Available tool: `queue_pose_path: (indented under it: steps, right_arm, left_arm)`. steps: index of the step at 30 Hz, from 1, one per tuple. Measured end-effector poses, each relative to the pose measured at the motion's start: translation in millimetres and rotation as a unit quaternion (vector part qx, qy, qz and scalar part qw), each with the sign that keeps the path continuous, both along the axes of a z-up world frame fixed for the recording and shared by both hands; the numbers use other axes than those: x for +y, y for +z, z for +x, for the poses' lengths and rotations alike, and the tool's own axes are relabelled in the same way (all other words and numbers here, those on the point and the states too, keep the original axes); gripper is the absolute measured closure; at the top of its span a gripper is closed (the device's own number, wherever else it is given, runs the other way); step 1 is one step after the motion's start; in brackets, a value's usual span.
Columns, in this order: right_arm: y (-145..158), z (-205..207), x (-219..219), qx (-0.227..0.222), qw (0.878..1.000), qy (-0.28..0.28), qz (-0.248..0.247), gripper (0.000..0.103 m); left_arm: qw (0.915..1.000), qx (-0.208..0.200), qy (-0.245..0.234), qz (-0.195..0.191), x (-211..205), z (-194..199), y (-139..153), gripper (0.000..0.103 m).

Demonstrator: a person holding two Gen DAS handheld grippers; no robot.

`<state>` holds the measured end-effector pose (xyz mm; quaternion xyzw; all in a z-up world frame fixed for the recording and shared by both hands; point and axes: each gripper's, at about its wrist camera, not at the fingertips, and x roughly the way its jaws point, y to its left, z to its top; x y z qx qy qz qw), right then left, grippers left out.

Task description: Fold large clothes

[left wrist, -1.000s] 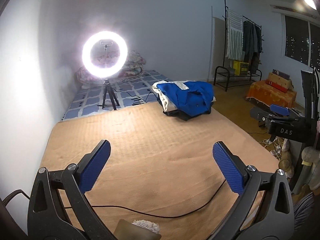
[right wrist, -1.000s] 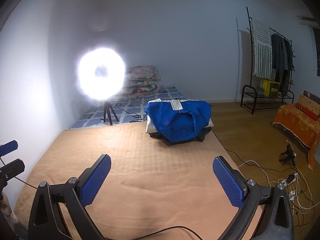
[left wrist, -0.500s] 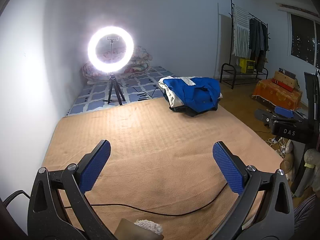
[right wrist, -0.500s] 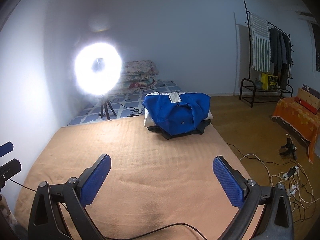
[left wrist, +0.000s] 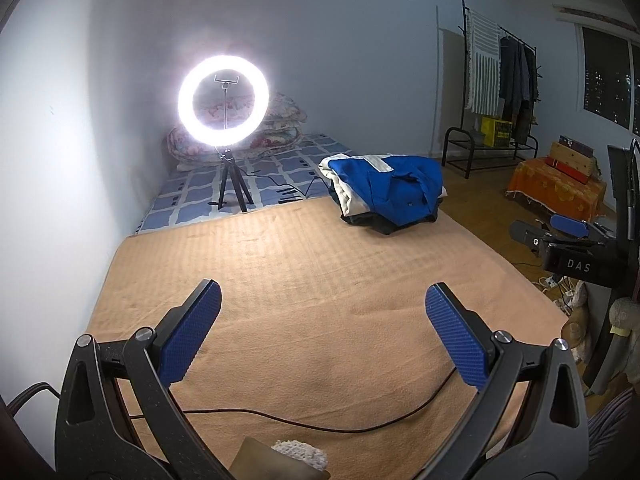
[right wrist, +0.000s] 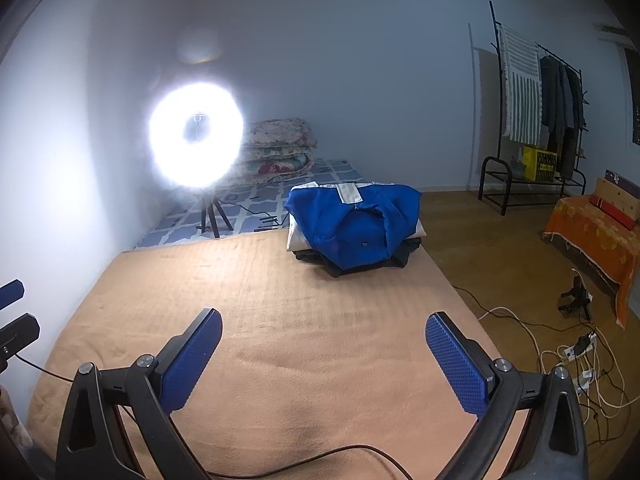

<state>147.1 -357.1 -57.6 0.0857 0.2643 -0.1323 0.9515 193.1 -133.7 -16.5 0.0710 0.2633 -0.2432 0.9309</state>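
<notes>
both claws, left claw (left wrist: pixel 322 336) and right claw (right wrist: pixel 324 364), spread apart, empty. clothes pile (right wrist: pixel 354 226) at far edge of blanket (right wrist: pixel 280 320), beside ring light (left wrist: pixel 222 104). loose cable (left wrist: pixel 320 426) near claws could snag a reach.

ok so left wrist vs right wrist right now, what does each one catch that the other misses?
Left wrist only: the window with night lights outside, the right tongs at the frame's right edge, and a pale fluffy item near the bottom edge.

Right wrist only: the power strip and white cables on the wooden floor, and the left tongs at the frame's left edge.

Both: the clothes pile with a blue garment on top, the tan blanket, the lit ring light, the clothes rack, and open, empty tongs.
</notes>
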Motion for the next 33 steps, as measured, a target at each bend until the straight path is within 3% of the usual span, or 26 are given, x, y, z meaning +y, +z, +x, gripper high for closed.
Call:
queue_pose_path:
  steps: [33]
  right_arm:
    - [-5.4, -3.7, 1.8, 0.008, 1.000, -0.008, 0.023, 0.000]
  left_arm:
    - [0.9999, 0.005, 0.013, -0.006, 3.5, -1.4, 1.6, 0.000]
